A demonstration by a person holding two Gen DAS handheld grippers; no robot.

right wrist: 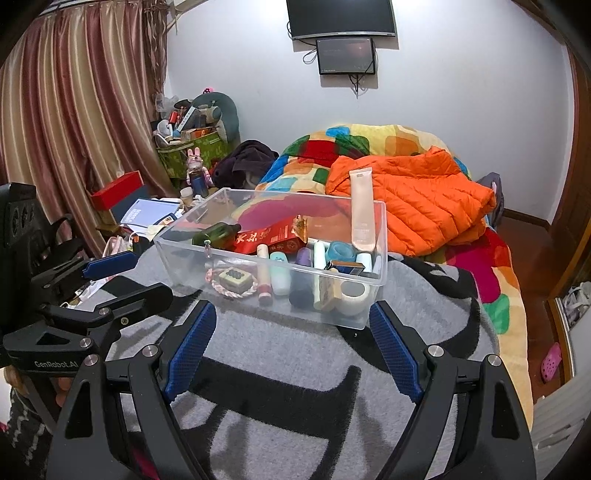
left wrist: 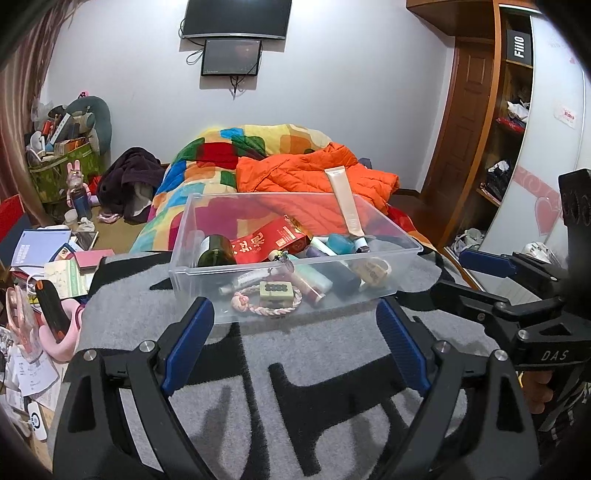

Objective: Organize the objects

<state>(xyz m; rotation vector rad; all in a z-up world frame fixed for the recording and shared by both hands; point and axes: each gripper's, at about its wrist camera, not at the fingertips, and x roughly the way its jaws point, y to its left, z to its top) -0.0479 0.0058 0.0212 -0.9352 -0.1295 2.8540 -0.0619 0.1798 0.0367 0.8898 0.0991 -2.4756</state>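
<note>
A clear plastic bin stands on a grey and black blanket on the bed. Inside lie a dark green bottle, a red box, a pink rope ring around a green tile block, several small tubes and a tape roll. A beige tube leans on the far right wall. My left gripper is open just short of the bin's near wall, holding nothing. My right gripper is open beside it, also holding nothing.
An orange jacket and a colourful quilt lie behind the bin. Books, papers and boxes crowd the floor to the left. A wardrobe stands right. Screens hang on the wall.
</note>
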